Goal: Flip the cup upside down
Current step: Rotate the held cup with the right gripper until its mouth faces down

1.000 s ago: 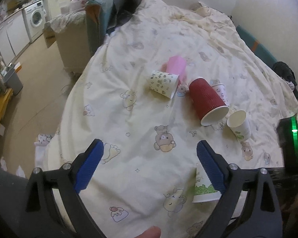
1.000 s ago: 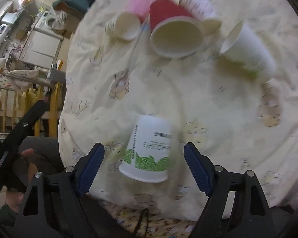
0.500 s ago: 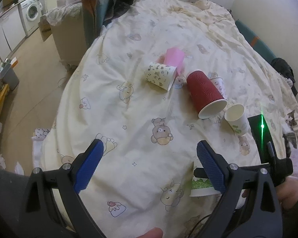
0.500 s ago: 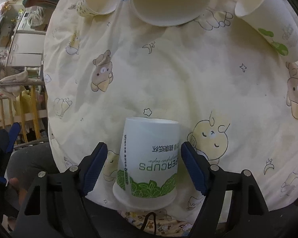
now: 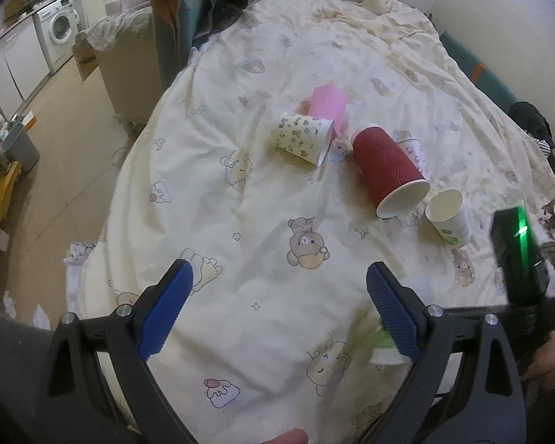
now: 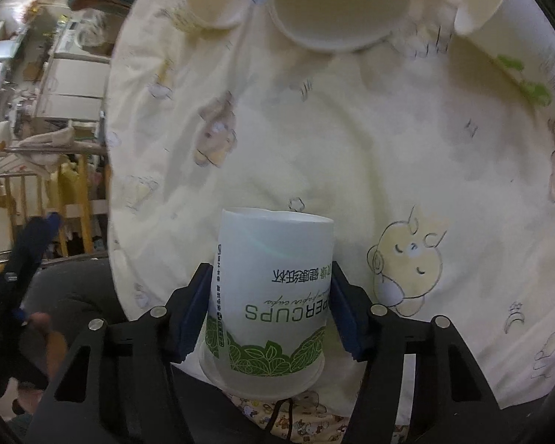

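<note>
**Gently now: the tongs have the cup by its sides**

Here the right tongs are closed around the white cup with green leaves, one blue pad pressed on each flank, just above the leafy band. The cup sits at the near edge of the bed cover, with its wide rim toward the camera and its flat base pointing away; the print on it reads upside down in the right wrist view. Whether it rests on the cover or is already lifted a little, I cannot tell.

The left tongs hover wide open over the cover and hold nothing. In that view only a blurred sliver of the cup shows, behind the right-hand blue pad.

To do the turn well, I would judge these points matter:

- Paper walls give easily, so squeeze only enough to stop slipping; more would dent the cup.
- Lift clear of the soft cover before rolling the wrist, or the rim may catch in a fold.
- Set it down on a flat patch, since quilting makes a light cup tip.
- Keep away from the red cup and the other cups lying on their sides further up the bed.
- Open the pads only once the cup stands by itself.
</note>
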